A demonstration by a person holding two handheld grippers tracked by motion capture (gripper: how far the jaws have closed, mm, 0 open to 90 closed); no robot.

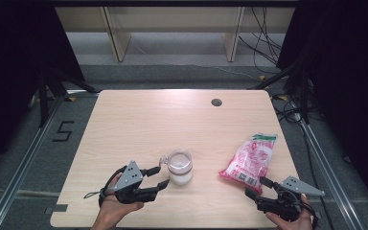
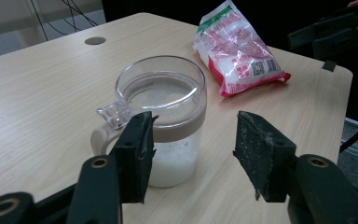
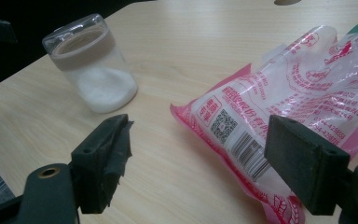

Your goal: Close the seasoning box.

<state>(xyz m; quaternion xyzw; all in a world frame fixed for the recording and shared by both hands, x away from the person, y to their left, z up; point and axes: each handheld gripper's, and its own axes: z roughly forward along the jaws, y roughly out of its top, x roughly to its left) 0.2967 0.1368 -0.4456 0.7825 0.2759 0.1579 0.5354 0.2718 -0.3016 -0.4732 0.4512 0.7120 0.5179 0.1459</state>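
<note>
Right gripper (image 3: 196, 163): jaws apart, nothing pressed between them.
Bag (image 3: 303, 93): pink and clear, lying flat, barcode end near the right-hand jaw.
Cup (image 3: 91, 63): clear, white powder inside, upright on table (image 3: 191, 51).

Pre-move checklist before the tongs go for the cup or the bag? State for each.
1. Left tongs open, nothing pinched: ok; the pads stand apart beside the cup.
2. Right tongs open, not on the bag: ok; the bag's corner lies between the jaws, untouched.
3. Clear cup upright on the table: ok.
4. Cup's lid fully seated: cannot tell; the clear lid with its tab is on top.
5. White powder inside the cup, none spilled around it: ok.
6. Pink-and-white bag lying flat and apart from the cup: ok; whether it is sealed or opened, cannot tell.
</note>
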